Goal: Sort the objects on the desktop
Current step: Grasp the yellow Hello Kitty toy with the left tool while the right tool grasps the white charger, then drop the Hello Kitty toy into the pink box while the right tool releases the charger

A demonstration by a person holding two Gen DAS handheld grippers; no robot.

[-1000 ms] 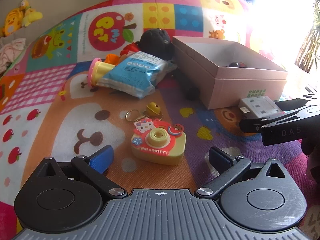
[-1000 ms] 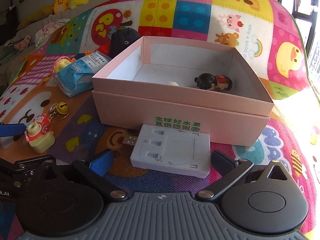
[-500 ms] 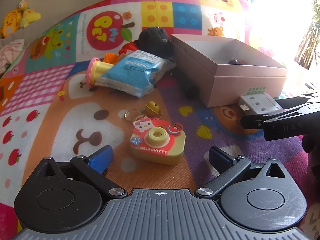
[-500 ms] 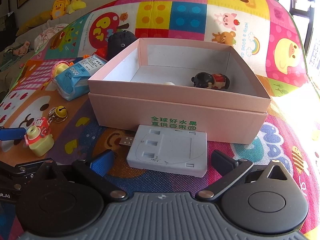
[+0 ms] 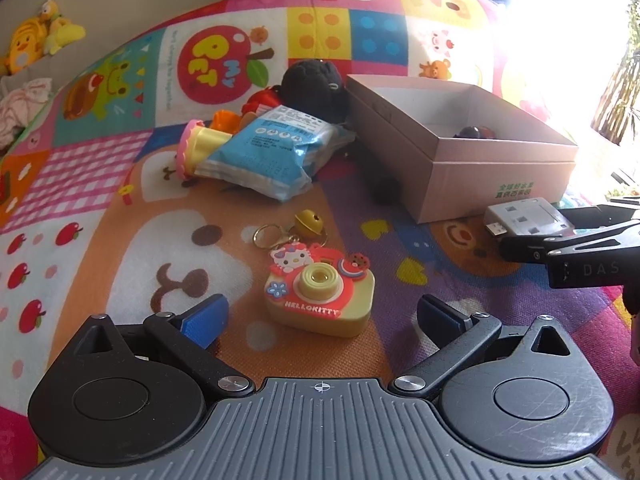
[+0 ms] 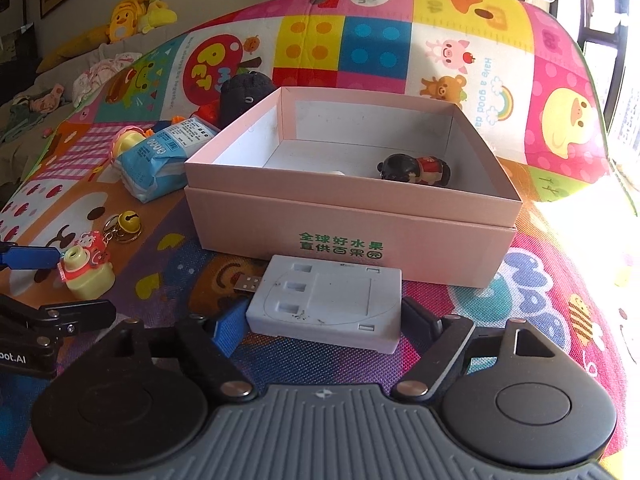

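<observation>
My right gripper point(image 6: 324, 320) is shut on a white USB adapter point(image 6: 328, 304), just in front of the pink box point(image 6: 352, 216). The adapter also shows in the left wrist view point(image 5: 524, 220), held by the right gripper point(image 5: 528, 232). A small black and red figure point(image 6: 416, 168) lies inside the box. My left gripper point(image 5: 320, 316) is open, with a yellow and red Hello Kitty toy camera point(image 5: 320, 296) on the mat between its fingers. The camera has a key ring and a gold bell point(image 5: 308, 222).
A blue tissue packet point(image 5: 264, 152), a yellow and pink toy point(image 5: 196, 148), an orange toy point(image 5: 224, 122) and a black plush point(image 5: 312, 84) lie left of the box on the colourful play mat point(image 5: 100, 216). Plush toys point(image 6: 132, 16) sit at the far left.
My right gripper has closed its fingers onto the white USB adapter and lifted it slightly. My left gripper has edged a little toward the toy camera.
</observation>
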